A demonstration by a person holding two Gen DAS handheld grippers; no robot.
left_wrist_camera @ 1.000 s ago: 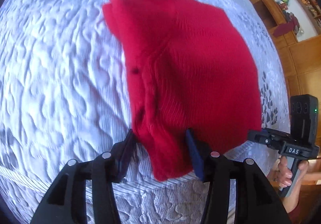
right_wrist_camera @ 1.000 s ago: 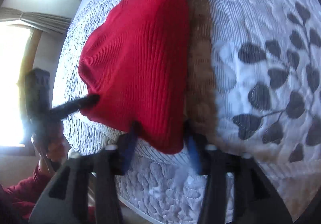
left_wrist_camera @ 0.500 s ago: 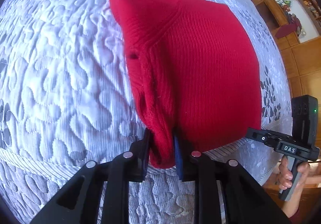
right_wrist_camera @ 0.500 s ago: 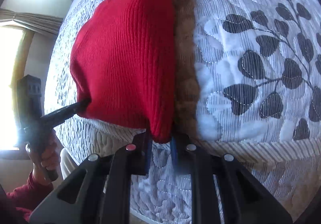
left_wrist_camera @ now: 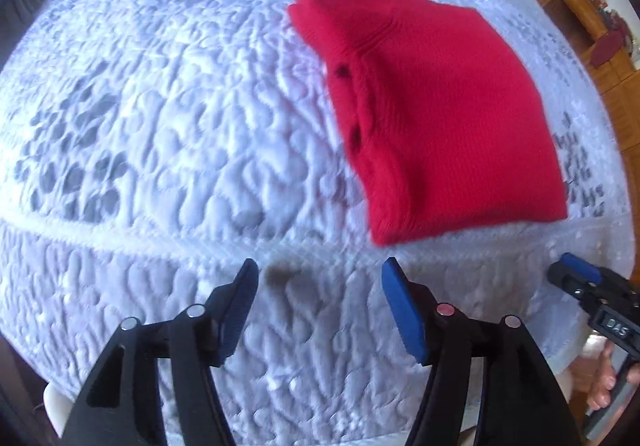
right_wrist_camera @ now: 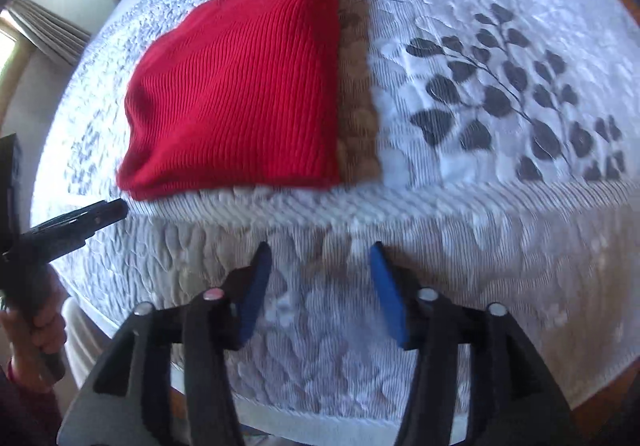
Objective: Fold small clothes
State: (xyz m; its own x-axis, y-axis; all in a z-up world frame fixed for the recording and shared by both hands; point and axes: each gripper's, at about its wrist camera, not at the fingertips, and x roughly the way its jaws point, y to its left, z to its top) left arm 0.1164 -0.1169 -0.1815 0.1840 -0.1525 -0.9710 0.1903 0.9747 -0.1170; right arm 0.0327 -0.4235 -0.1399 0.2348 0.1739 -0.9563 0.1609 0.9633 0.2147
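The red knit garment (left_wrist_camera: 436, 118) lies folded flat on the quilted white bedspread (left_wrist_camera: 160, 126), ahead of the left gripper (left_wrist_camera: 318, 304) and off to the right of its jaws, well clear of both blue pads (left_wrist_camera: 402, 310). Those jaws stand spread wide with only bedspread between them. From the right wrist view the red knit garment (right_wrist_camera: 244, 86) sits ahead and to the left of the right gripper (right_wrist_camera: 320, 286), whose jaws are likewise spread apart over bare quilt, touching no cloth. A brown strip (right_wrist_camera: 356, 86) runs along the garment's right edge, beside a grey leaf print (right_wrist_camera: 500, 98).
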